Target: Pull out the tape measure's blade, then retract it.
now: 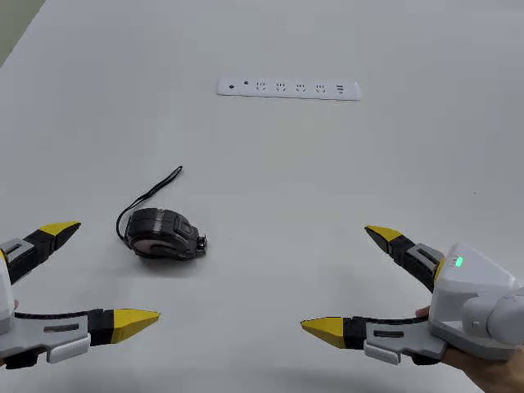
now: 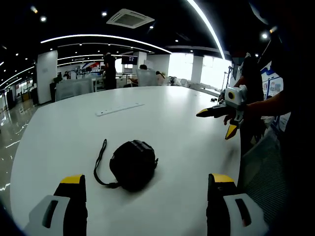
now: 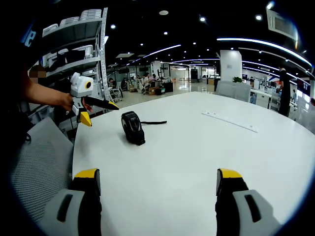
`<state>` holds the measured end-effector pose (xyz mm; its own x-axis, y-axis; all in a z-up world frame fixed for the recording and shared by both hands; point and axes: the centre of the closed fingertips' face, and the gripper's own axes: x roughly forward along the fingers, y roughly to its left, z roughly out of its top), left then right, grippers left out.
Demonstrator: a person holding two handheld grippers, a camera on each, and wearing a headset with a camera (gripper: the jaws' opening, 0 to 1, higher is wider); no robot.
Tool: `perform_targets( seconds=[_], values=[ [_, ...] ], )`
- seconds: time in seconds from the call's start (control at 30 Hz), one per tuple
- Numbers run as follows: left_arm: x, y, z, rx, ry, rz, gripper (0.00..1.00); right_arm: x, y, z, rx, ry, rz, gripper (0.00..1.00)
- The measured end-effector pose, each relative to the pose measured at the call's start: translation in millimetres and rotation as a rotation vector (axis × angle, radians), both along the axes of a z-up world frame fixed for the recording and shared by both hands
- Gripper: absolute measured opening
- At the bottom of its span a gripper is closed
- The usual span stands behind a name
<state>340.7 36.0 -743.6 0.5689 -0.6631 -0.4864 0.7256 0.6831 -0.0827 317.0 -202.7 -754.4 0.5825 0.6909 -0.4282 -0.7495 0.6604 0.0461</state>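
A black tape measure point(image 1: 163, 234) with a thin black wrist strap lies on the white table point(image 1: 270, 164), blade fully inside. My left gripper point(image 1: 102, 274) hovers open at the lower left, just left of and nearer than the tape measure point(image 2: 132, 164), which sits between and beyond its yellow-tipped jaws. My right gripper point(image 1: 356, 282) stands open at the lower right, well to the right of the tape measure point(image 3: 133, 127), with nothing between its jaws. Each gripper shows in the other's view: the right gripper point(image 2: 219, 120) and the left gripper point(image 3: 96, 110).
A white power strip point(image 1: 288, 88) lies flat farther back on the table. The table edge curves close behind the grippers, with grey mesh chairs point(image 3: 37, 157) beside it. Office desks and several people stand far off.
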Motion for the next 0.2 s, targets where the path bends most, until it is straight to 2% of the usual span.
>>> perform_targets(
  seconds=[0.2],
  values=[
    [2.2,2.6,-0.8,0.003,0.002,0.006,1.0,-2.0,-0.7,-0.5,-0.004,0.003,0.0,1.0]
  ],
)
